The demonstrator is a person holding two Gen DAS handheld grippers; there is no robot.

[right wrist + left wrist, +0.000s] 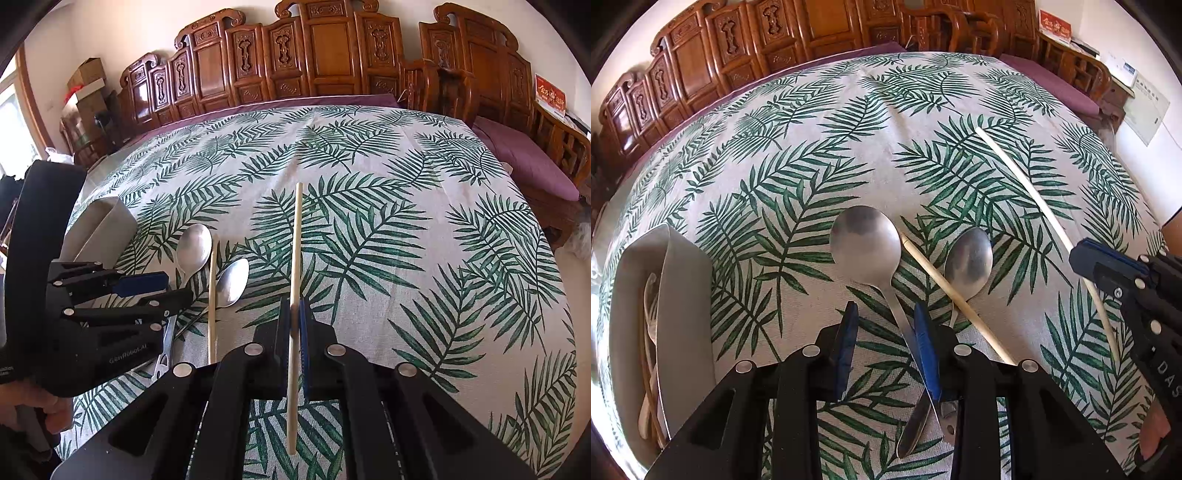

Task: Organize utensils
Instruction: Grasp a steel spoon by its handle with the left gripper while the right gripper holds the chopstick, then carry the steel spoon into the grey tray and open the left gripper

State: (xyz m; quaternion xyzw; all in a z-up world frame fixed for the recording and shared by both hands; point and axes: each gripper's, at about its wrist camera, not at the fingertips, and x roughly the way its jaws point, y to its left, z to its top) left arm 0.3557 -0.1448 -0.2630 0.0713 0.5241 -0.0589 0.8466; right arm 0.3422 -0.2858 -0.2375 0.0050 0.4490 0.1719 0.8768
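Right gripper (293, 325), bottom centre of its view, is clamped on one chopstick (295, 258). Left gripper (886, 325) sits apart over the big spoon (866, 245); I'd centre on the handle before closing, then head to the grey holder (683, 295) at lower left.

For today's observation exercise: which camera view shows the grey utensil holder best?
The left wrist view: the grey utensil holder shows its open top with utensils inside. The right wrist view shows only its outer wall, partly behind the left gripper.

The far half of the leaf-print tablecloth (388, 155) lies open; two steel spoons (866, 243) and a pale wooden chopstick (956, 295) crowd the near-left, beside a grey tray (683, 295).
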